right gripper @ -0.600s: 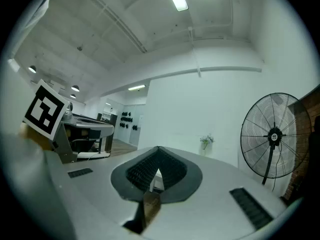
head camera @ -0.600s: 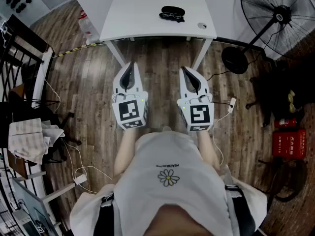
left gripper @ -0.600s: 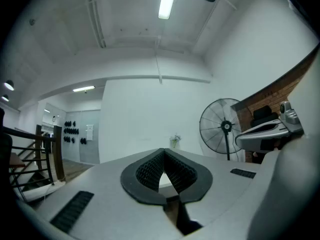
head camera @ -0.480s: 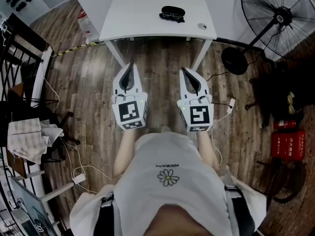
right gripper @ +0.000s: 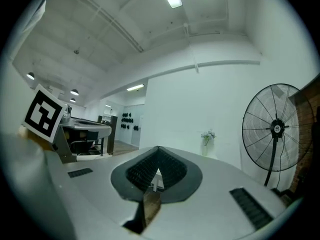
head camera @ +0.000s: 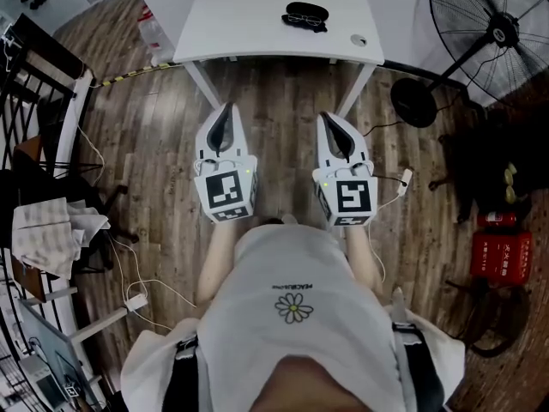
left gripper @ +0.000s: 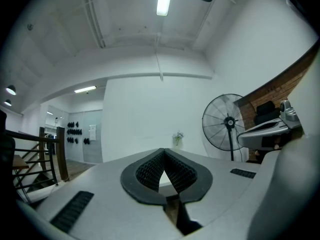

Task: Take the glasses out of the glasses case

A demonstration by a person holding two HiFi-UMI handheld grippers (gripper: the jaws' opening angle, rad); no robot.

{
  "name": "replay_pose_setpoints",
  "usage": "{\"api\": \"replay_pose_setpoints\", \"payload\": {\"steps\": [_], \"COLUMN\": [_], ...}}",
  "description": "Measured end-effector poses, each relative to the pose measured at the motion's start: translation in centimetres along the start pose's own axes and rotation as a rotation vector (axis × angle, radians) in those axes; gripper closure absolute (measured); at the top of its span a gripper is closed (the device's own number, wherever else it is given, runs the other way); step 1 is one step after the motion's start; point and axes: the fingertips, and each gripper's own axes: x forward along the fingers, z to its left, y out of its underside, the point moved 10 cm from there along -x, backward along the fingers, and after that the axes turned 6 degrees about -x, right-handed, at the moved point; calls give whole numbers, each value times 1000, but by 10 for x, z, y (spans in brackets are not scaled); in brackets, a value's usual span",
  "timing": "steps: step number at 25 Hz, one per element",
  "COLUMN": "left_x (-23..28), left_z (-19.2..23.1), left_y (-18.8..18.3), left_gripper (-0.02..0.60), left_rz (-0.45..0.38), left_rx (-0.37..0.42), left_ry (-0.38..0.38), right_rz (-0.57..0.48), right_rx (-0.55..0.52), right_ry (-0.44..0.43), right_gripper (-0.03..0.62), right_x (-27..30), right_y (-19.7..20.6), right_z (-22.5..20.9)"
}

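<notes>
The black oblong glasses case (head camera: 307, 9) lies near the far edge of the white rectangular table (head camera: 244, 24), with a pair of dark-framed glasses (head camera: 305, 22) just at its near side; whether the case is open is too small to tell. Well short of the table, over the brown wooden plank floor (head camera: 283, 93), the left gripper (head camera: 225, 112) and the right gripper (head camera: 331, 120) are held level side by side. Each has its ribbed black fingers pressed together at the tips with nothing between them.
</notes>
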Motion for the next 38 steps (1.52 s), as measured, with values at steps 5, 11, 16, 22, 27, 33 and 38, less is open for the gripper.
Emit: {"api": "replay_pose_setpoints", "payload": {"steps": [5,11,16,22,27,33,38], "left_x": [14,39,60,105,151,225,305], "left_z": [-1,-6,-5,-1,14,31,54], "left_y": [-3,-13,-11,-5,4,14,16], "left_gripper": [566,566,566,566,566,566,566], "left_rz": [-18,-39,-42,-59,-57,-54,-40], "left_rx": [-7,-16,-15,-45,-117,-152,-154], "left_ry": [22,60,89,133,153,193,230], "right_rz": [-10,-9,-20,-49,-21,16,53], "right_rx": [46,34,40,37,36,39,35], "right_ry": [15,29,30,2,16,14,13], "right_gripper": [585,585,585,585,585,585,585], "right_x": [7,17,25,58,94,170,250], "right_y": [4,7,9,14,25,41,44], "right_z": [-12,-30,-34,-48,-57,-72,-92]}}
